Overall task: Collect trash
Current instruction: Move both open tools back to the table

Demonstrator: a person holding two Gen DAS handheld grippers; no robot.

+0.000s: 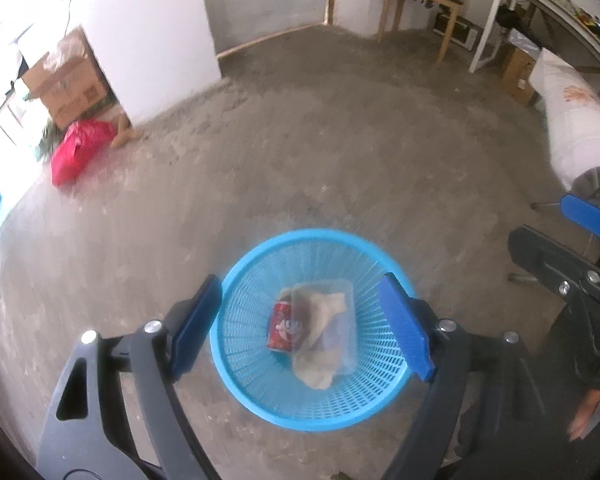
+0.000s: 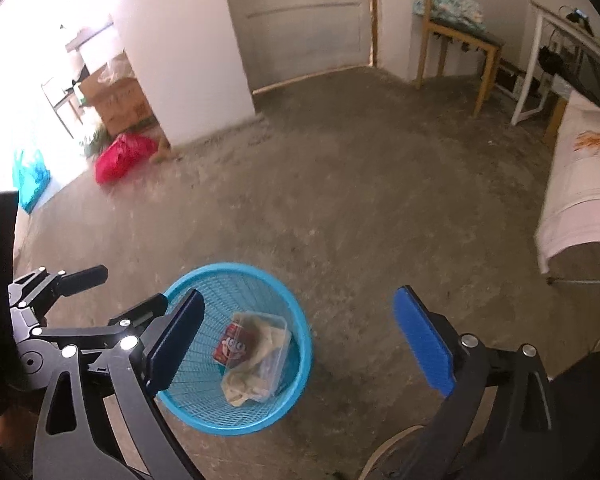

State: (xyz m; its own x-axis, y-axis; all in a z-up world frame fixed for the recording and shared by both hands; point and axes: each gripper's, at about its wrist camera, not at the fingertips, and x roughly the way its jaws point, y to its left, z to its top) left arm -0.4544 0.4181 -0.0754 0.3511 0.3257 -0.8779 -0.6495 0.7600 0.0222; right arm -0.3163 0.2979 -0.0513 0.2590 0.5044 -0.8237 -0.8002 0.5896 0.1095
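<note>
Blue mesh wastebasket [image 1: 260, 396] holding a soda can [image 1: 281, 330] and a light, flimsy clear plastic container [image 1: 332, 320]; left claw [image 1: 300, 328] and right claw [image 2: 300, 344] above, both released, empty.

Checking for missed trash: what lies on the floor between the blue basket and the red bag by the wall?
Only bare concrete floor between the blue basket and the red bag; both wrist views show that.

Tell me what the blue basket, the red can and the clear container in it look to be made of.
Blue basket: moulded plastic, shown by its perforated mesh wall. Red can: likely printed metal, slightly glossy. Clear container: thin transparent plastic; contents show through.
</note>
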